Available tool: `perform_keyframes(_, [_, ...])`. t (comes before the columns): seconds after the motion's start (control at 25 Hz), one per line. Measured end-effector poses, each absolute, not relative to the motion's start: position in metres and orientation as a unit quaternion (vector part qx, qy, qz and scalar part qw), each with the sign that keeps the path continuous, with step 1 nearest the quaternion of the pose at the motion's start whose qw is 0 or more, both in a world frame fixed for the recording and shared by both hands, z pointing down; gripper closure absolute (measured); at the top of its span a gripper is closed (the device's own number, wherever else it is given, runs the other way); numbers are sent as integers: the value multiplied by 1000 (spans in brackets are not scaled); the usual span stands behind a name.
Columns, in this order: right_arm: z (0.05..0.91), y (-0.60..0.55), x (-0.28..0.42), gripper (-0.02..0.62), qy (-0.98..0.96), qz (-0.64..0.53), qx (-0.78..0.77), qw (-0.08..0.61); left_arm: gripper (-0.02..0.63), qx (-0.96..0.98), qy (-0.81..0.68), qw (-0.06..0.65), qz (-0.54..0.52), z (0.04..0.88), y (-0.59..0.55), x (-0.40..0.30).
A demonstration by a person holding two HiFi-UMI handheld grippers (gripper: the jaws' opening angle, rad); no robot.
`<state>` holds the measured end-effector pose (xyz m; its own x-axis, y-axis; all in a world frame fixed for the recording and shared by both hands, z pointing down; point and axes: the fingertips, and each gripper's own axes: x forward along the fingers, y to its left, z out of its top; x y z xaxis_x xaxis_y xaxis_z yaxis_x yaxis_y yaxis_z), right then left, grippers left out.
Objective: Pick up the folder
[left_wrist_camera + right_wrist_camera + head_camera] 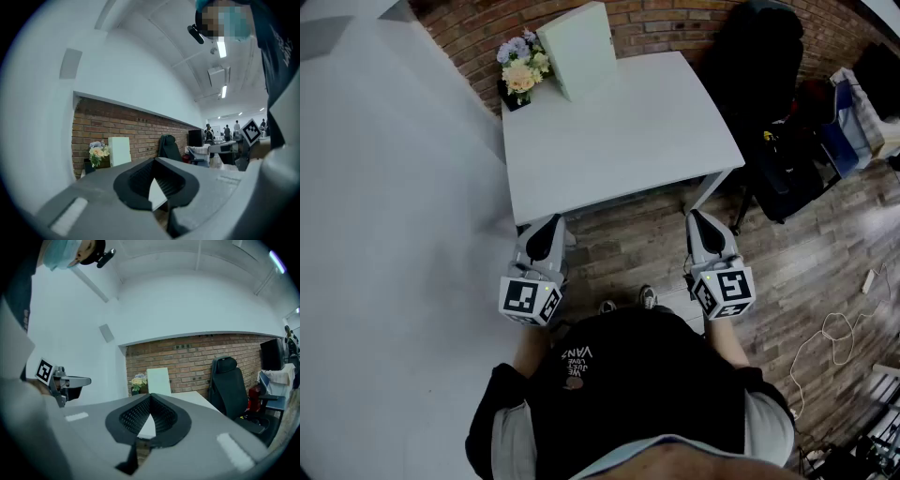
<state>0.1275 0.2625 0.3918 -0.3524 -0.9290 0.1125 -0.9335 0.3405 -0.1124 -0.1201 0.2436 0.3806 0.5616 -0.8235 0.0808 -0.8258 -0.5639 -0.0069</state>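
The folder [578, 49] is a pale, whitish slab standing upright at the far side of the white table [628, 150], against the brick wall. It also shows in the left gripper view [119, 151] and the right gripper view [158, 380]. Both grippers hover short of the table's near edge, over the wooden floor and far from the folder. My left gripper [546, 227] is shut with nothing between its jaws [152, 162]. My right gripper [698, 219] is likewise shut and empty [150, 397]. Both point level toward the table.
A small bunch of flowers [520, 70] in a dark pot stands just left of the folder. A black office chair [759, 56] and dark bags sit right of the table. Cables lie on the floor at the right. A white wall runs along the left.
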Motion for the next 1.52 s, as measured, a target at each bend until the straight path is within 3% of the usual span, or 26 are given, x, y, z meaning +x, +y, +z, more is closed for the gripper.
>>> perform_keyframes(0.36, [389, 252, 123, 597, -827, 78, 557, -6, 606, 884, -466, 14, 41, 385, 235, -120])
perform_keyframes(1.2, [406, 216, 179, 597, -858, 90, 506, 17, 606, 849, -527, 26, 22, 400, 227, -69])
perform_keyframes(1.52, [413, 191, 168, 597, -862, 96, 497, 17, 606, 836, -546, 39, 29, 408, 211, -85])
